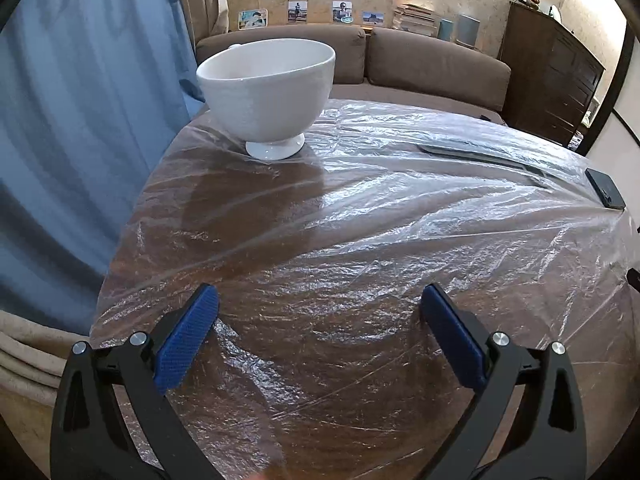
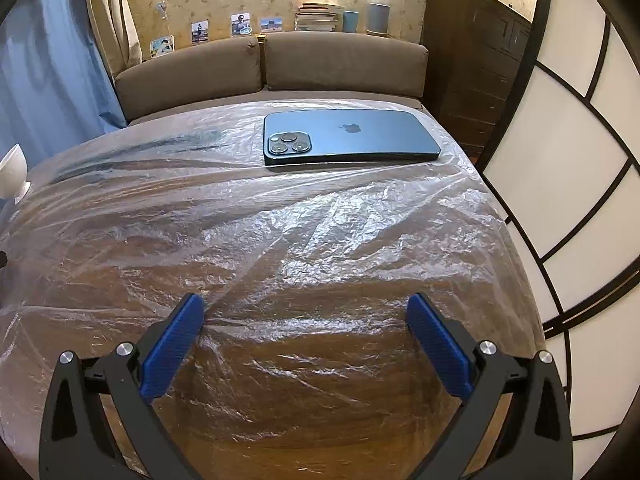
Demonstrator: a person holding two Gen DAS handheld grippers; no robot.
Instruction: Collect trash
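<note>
Left tongs point(image 1: 320, 304) agape, bowl point(image 2: 12, 172) cut off

We see a white footed bowl point(image 1: 267, 92) standing upright near the far left edge of the brown wooden surface point(image 1: 320, 400). A blue phone point(image 2: 348, 136) lies face down toward the far right, its camera cluster turned left. Behind the surface runs a brown sofa point(image 2: 344, 64) with two back cushions. On the ledge above it we make out small photos point(image 2: 240, 24), a stack of books point(image 2: 318, 16) and two pale containers point(image 2: 378, 18). A dark wooden cabinet point(image 1: 552, 72) stands at the right, blue curtains point(image 1: 80, 120) hang at the left, and a white panelled screen point(image 2: 560, 200) borders the right side.
</note>
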